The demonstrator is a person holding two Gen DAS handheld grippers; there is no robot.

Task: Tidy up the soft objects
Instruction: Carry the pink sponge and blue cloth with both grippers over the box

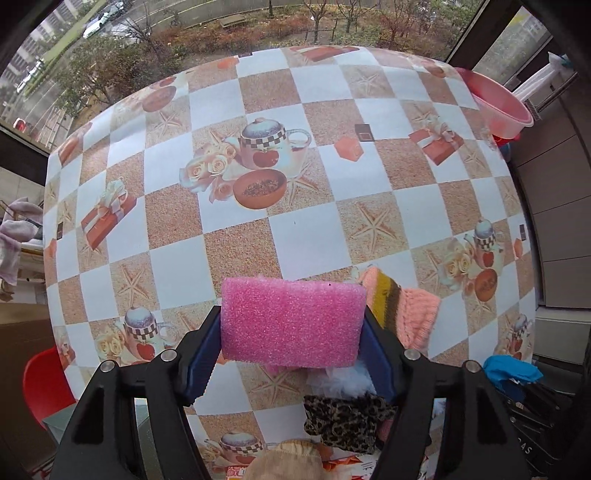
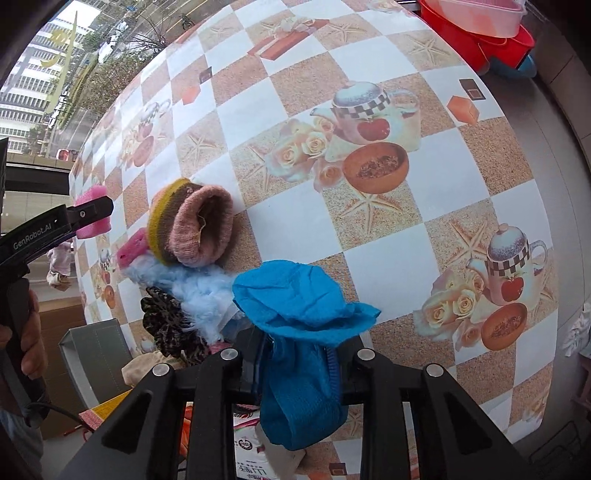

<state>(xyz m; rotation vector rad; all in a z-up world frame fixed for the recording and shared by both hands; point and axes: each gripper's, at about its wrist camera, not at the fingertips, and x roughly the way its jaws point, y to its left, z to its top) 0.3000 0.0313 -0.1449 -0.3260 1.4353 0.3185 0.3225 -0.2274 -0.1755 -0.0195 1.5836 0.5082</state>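
Note:
My left gripper is shut on a pink sponge and holds it above the table; the same sponge shows at the left of the right wrist view, in the other gripper's fingers. My right gripper is shut on a crumpled blue cloth that hangs between its fingers. On the checkered tablecloth lie a pink knit hat with yellow and brown stripes, a second pink sponge, a pale blue fluffy item and a leopard-print cloth.
Pink and red plastic basins stand at the table's far right corner. A grey box sits below the near edge, beside a beige soft item. A red chair stands at the left. A person's hand grips the left handle.

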